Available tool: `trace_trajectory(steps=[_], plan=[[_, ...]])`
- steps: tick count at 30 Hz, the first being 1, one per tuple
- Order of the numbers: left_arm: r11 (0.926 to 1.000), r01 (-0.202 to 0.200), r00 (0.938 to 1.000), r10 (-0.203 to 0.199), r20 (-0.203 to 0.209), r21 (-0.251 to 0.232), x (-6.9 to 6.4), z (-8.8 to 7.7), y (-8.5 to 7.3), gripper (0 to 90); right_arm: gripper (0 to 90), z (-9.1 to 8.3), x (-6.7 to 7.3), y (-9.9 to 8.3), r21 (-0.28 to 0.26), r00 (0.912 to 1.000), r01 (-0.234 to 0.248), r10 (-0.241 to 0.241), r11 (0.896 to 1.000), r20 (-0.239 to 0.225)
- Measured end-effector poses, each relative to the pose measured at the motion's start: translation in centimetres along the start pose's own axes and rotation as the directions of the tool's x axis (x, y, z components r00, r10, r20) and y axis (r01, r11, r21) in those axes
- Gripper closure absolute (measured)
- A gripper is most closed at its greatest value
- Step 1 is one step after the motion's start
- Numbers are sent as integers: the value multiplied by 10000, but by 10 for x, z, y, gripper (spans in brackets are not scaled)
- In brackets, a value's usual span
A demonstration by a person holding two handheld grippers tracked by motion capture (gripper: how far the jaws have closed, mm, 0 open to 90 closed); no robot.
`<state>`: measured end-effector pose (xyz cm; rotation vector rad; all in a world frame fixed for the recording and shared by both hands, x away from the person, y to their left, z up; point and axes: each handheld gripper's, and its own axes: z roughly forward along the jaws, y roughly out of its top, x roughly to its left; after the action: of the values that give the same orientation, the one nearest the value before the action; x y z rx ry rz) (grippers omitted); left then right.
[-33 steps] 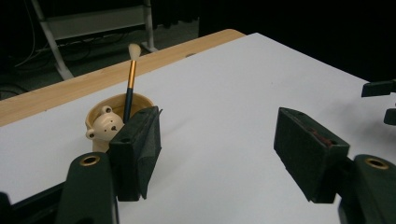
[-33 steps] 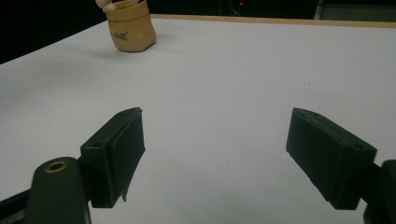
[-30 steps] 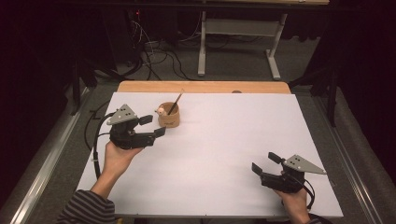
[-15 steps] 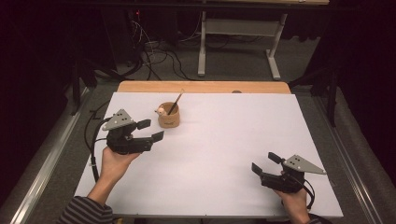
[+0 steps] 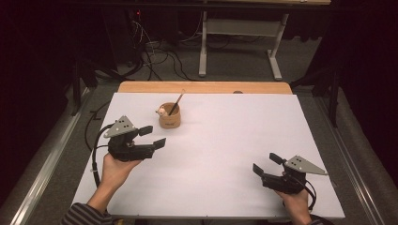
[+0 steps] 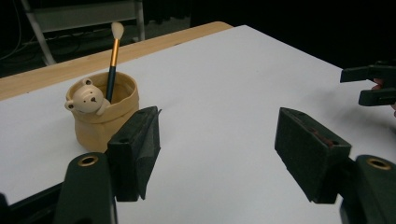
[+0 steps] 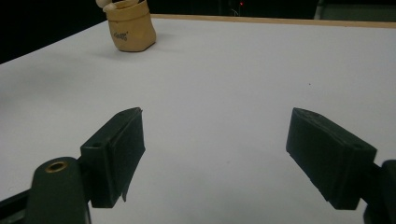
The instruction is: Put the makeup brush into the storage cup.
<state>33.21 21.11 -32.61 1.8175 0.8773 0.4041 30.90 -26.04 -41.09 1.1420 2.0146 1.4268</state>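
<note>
Now the left claw (image 5: 152, 137), jaws spread and empty, has drawn back from the brush pot (image 5: 169, 117); right claw (image 5: 264, 164) rests released.

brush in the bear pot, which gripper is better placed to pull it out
Left. The left gripper sits open just beside the pot, with the brush standing close ahead in its own view. The right gripper is open too but far across the table.
</note>
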Motion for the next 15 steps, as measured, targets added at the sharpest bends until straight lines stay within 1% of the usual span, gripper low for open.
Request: trace_trajectory(steps=[4, 10, 15], plan=[[9999, 128, 9999, -128, 78, 84, -1, 2, -3, 318, 209, 0, 0, 0, -20, 10000, -8, 8, 10000, 3], [9998, 102, 9997, -105, 198, 158, -5, 4, -8, 317, 209, 0, 0, 0, -26, 10000, -12, 12, 10000, -6], [9995, 168, 9996, -174, 230, 260, -5, 7, -11, 318, 209, 0, -1, 0, -31, 10000, -14, 14, 10000, -16]])
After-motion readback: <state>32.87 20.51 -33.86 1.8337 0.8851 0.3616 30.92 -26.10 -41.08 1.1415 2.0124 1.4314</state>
